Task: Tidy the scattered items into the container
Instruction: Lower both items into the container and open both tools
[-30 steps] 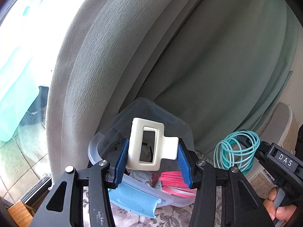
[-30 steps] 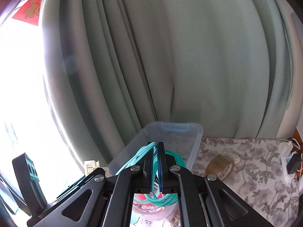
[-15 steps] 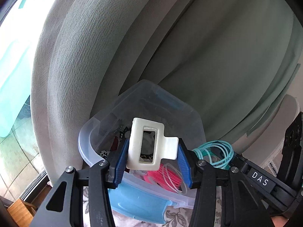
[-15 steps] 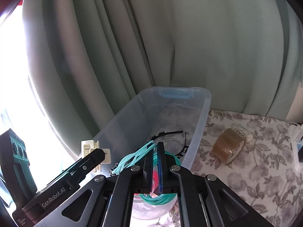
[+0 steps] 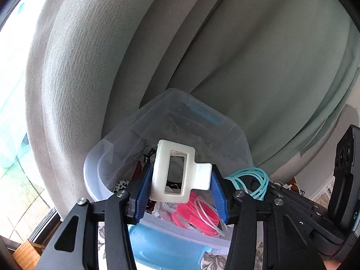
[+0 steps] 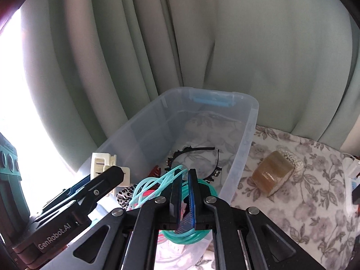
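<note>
left gripper pinches a white plastic clip across its width, blue pads pressed on both sides. the clip is a rectangular frame with a slot and a stub tab on one side, held upright over the near end of the clear plastic bin, above the contents, not resting on anything. the same clip shows in the right wrist view at the bin's left rim.

right gripper has its jaws opening, a narrow gap showing between the pads. the teal cord coil threads through that gap and loops out both sides, over the near end of the bin. cannot tell whether the pads press the strands. in the left wrist view the coil sits at the right gripper's tip, at the bin's right rim.

bin stands on a floral tablecloth, its far end close to the green curtain, blue latch on the far rim, blue lid piece at the near end. inside: pink cord coil and clear tubing at the near end, leopard-print item near the left wall, black headband mid-floor, a red piece just beside it.

outside the bin on the cloth, toward the right edge: roll of brown tape tilted on its side, a bunch of small white beads touching it behind. white plug or charger at the far right edge, partly cut off.
</note>
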